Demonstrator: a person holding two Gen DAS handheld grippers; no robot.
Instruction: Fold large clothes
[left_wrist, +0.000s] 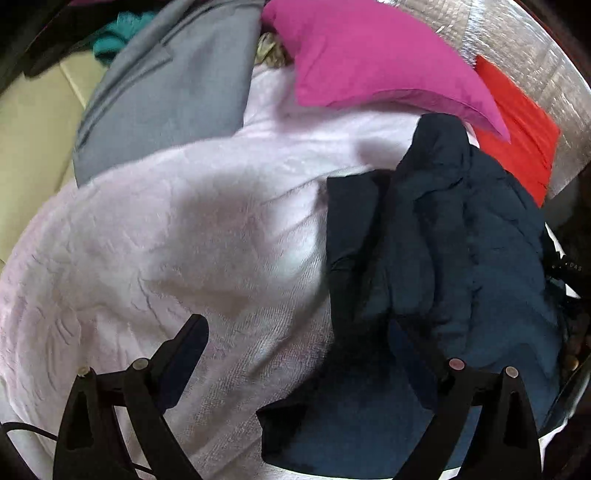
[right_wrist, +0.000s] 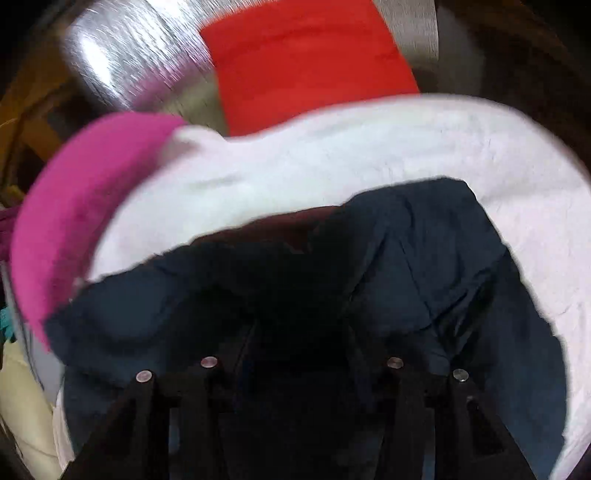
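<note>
Blurred throughout. Navy garment (right_wrist: 424, 258) crumpled across the lower middle, lying on a pale pink towel (right_wrist: 314, 155). Right gripper (right_wrist: 301, 354) sunk into the dark folds, fingertips hidden, grip unclear. Magenta cloth (right_wrist: 85, 192) at left, red cloth (right_wrist: 306, 62) above, silvery foil surface (right_wrist: 129, 55) behind.

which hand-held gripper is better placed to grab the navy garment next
Probably the right hand-held gripper: the navy garment fills the space straight ahead of it. The left hand-held gripper is open, half over the pale pink towel.
</note>
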